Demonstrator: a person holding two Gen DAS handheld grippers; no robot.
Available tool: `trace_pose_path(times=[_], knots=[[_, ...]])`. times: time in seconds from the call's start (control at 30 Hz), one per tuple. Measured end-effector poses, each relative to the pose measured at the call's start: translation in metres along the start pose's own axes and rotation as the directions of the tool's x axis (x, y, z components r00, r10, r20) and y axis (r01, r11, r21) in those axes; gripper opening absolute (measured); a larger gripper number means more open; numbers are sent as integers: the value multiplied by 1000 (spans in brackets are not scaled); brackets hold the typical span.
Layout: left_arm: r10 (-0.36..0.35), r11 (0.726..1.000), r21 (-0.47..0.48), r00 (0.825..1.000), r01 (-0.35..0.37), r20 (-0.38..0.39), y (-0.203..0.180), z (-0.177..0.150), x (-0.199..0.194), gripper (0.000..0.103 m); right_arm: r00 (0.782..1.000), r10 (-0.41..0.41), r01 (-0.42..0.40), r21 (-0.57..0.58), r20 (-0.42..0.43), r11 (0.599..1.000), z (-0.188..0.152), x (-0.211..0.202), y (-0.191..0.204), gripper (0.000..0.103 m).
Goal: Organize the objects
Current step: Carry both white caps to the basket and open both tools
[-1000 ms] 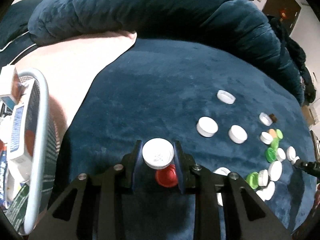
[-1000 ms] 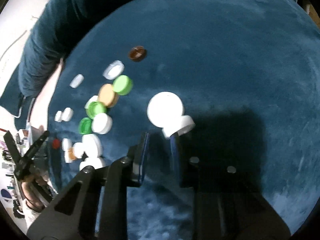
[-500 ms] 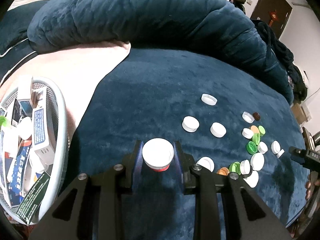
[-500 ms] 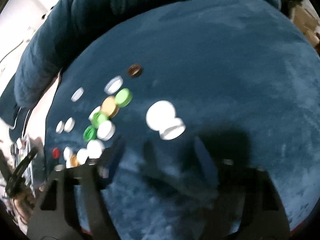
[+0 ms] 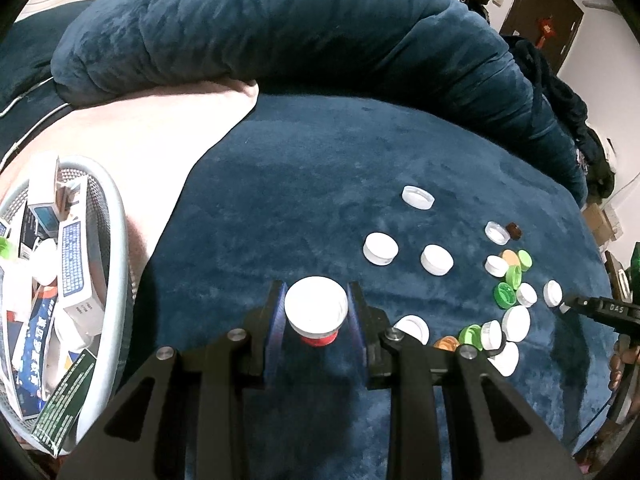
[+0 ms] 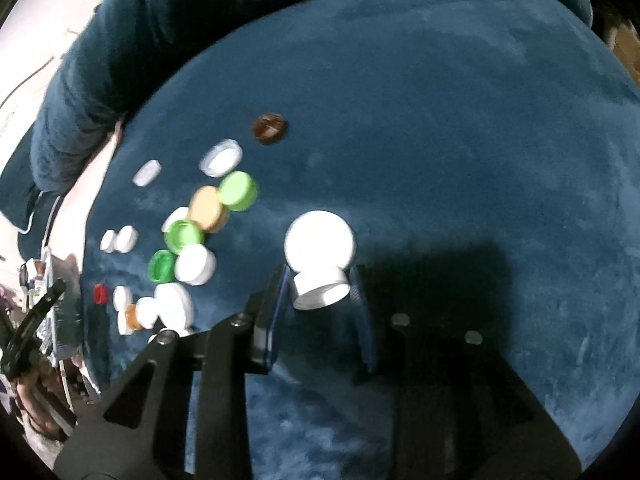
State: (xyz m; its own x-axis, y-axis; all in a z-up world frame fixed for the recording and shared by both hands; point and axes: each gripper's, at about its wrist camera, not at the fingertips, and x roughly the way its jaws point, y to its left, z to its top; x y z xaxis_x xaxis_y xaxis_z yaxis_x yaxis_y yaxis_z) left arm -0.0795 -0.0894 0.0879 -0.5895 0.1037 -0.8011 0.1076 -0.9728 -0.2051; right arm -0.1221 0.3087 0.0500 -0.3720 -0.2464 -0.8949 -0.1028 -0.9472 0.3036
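Bottle caps lie scattered on a dark blue plush blanket [image 5: 300, 184]. My left gripper [image 5: 316, 312] is shut on a large white cap [image 5: 316, 307], held above the blanket. A red cap [image 5: 319, 338] shows just below it. In the right wrist view, my right gripper [image 6: 320, 288] is shut on a small white cap [image 6: 320, 290] that is tipped on its side. A bigger white cap [image 6: 319, 240] lies flat just beyond it. To their left is a cluster with a green cap [image 6: 239, 189], a tan cap [image 6: 208, 208] and several white ones. A brown cap [image 6: 270, 128] sits apart, farther back.
A white mesh basket [image 5: 116, 216] full of boxes stands at the left on a pink sheet [image 5: 140, 120]. A thick blue bolster [image 5: 280, 32] curves along the back. Three white caps [image 5: 380, 248] lie ahead of the left gripper. The blanket right of the right gripper is bare.
My left gripper has risen with the white cap, leaving the red cap below. My right gripper opened wide, then closed on the small white cap.
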Motion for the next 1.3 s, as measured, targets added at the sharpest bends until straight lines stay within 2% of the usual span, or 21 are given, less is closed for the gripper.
trace_pose_path(times=[0.17,0.4,0.57,0.73,0.9,0.97,1.07,1.13,1.27,1.3], knots=[[-16,1000,-2,999,17,28,1,-1,-21,31,996,78,-76,-47,31,996,-9,-25,31,32],[-14,999,-38,994,18,105,29,-6,-78,30,980,192,-174,-238,56,956,-29,-60,120,32],[49,992,-119,986,-31,157,82,-11,-125,31,966,258,-230,-401,18,887,-50,-70,211,32],[106,970,-235,979,-63,174,151,-21,-157,30,958,281,-262,-564,-55,783,-72,-69,315,32],[112,951,-303,985,-67,135,194,-41,-156,30,952,282,-288,-671,-122,683,-94,-54,407,32],[92,948,-313,990,-53,111,202,-50,-148,30,947,274,-313,-691,-170,652,-104,-39,440,32],[59,952,-306,995,-30,85,204,-58,-137,30,937,256,-348,-678,-236,647,-115,-15,465,32],[42,955,-297,997,-21,66,202,-61,-127,30,939,221,-343,-665,-264,663,-119,5,475,32],[33,950,-311,999,-21,34,203,-64,-114,31,948,150,-297,-606,-282,738,-121,40,474,34],[45,949,-312,999,-33,30,203,-64,-114,42,948,140,-288,-581,-287,761,-119,47,467,35]])
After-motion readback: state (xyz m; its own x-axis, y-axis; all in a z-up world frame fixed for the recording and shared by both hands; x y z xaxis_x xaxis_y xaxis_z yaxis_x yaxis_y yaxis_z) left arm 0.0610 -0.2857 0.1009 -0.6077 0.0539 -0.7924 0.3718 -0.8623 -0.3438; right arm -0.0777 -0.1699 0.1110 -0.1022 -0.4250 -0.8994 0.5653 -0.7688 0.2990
